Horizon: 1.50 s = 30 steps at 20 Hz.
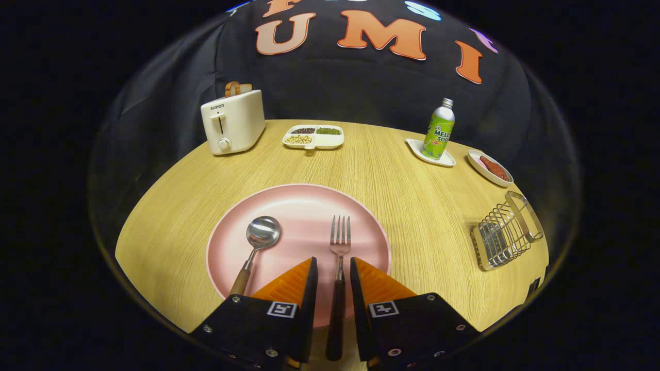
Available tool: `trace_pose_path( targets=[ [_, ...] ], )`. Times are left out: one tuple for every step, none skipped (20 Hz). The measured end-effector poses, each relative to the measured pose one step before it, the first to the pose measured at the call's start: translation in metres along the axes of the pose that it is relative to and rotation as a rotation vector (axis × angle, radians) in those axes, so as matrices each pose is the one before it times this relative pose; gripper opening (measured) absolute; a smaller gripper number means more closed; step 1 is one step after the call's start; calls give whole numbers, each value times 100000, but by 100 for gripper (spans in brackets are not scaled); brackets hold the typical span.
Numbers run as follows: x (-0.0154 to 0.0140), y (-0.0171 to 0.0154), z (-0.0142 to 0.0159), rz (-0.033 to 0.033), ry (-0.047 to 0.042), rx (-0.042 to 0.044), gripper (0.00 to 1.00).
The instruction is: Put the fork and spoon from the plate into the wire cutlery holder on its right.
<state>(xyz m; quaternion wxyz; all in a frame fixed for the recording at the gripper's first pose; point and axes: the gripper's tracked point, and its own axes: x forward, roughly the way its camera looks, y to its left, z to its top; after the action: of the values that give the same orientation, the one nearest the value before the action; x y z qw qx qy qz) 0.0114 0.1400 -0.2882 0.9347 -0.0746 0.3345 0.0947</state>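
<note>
The claw (334,273) is straddling the fork (339,278) handle, fingers narrow but not yet pressing; closing off-centre risks the fork skidding across the plate (299,206) at the desk's near edge.

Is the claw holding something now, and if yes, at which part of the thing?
Nothing is held yet. The claw is open, with the fork lying on the pink plate, its dark handle between the fingers, with gaps on both sides.

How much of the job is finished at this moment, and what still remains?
Nothing is done yet: the wire holder looks empty, and the spoon and fork both lie on the pink plate. In hand: the gripper is open, with the fork's handle between its fingers, not yet squeezed. Left: grasp the fork, carry it to the holder, then do the same with the spoon.
</note>
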Motion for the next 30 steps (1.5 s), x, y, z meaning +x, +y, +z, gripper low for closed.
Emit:
trace_pose_path(
  targets=[
    [133, -58, -475, -517, 1886, 32, 34],
    [174, -34, -226, -62, 1309, 534, 26],
    [-8, 55, -192, -409, 802, 681, 22],
    [240, -406, 84, -998, -468, 714, 15],
    [-268, -11, 218, -184, -27, 1297, 10],
    [-244, 83, 249, 1105, -515, 1115, 4],
    [-318, 213, 368, 1295, -264, 645, 3],
    [-467, 5, 571, 978, -592, 625, 3],
    [-468, -78, 600, 1257, -157, 286, 3],
    [-660, -133, 533, 1217, -626, 220, 3],
    [-599, -147, 600, 1352, -366, 444, 3],
    [-379, -197, 472, 1303, 27, 392, 3],
    [-644, -349, 456, 1042, 263, 268, 2],
    [-642, -512, 334, 434, 564, -305, 3],
    [-810, -824, 223, -451, 697, -994, 2],
    [-774, -916, 316, -689, 273, -780, 3],
    [-799, -786, 383, -148, -21, -37, 3],
    [-696, -790, 245, -68, 96, 879, 3],
    [-701, -805, 234, 395, 759, 1636, 3],
    [-675, -768, 278, 330, 549, 1240, 3],
    [-760, -1148, 548, -1320, -625, 254, 3],
    [-478, -1392, 320, -1841, -117, -972, 2],
    [-689, -1160, 384, -1313, -194, -66, 3],
    [-707, -912, 378, -592, 38, 619, 3],
    [-629, -997, 237, -521, 499, 771, 3],
    [-777, -1164, 113, -678, 995, 259, 3],
    [-577, -956, -54, -738, 1085, -584, 3],
    [-474, -1103, 192, -1441, 246, -782, 3],
    [-341, -1168, -2, -1577, 784, -972, 2],
    [-301, -1030, -23, -1211, 1021, -148, 3]
  ],
)
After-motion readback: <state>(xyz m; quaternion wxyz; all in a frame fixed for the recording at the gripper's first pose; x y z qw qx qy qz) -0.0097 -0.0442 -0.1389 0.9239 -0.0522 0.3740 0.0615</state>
